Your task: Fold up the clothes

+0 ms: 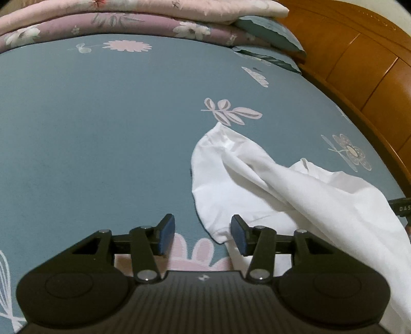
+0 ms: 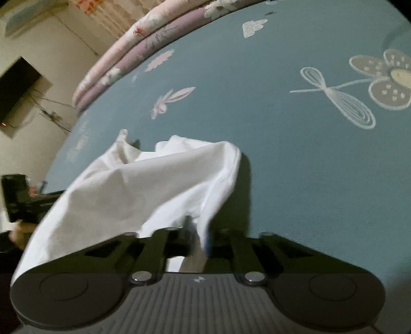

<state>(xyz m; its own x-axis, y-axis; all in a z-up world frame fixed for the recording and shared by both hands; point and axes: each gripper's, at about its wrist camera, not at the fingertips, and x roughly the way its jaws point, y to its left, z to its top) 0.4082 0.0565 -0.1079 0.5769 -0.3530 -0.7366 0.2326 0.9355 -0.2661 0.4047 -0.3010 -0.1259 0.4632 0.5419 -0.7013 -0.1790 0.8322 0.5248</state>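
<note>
**Garment being lifted for laying out**

Across the teal bedsheet [image 1: 102, 128], the white garment [image 1: 257, 185] is being draped at centre-right. Its edge is being pinched by the clenched right gripper [image 2: 197, 239]; the left gripper [image 1: 203, 235] is being held released, and a free corner is judged next.

My left wrist camera sits just behind my left gripper [image 1: 203, 235], tilted down and close over the blue floral bedsheet [image 1: 102, 128], facing the stacked quilts [image 1: 115, 23], with the wooden headboard [image 1: 359, 56] to their right. My right wrist camera looks past my right gripper [image 2: 197, 239], angled down at the same sheet, rolled so the quilts [image 2: 123, 54] lie upper left. Both views share the white garment [image 1: 231, 179] on that sheet.
</note>
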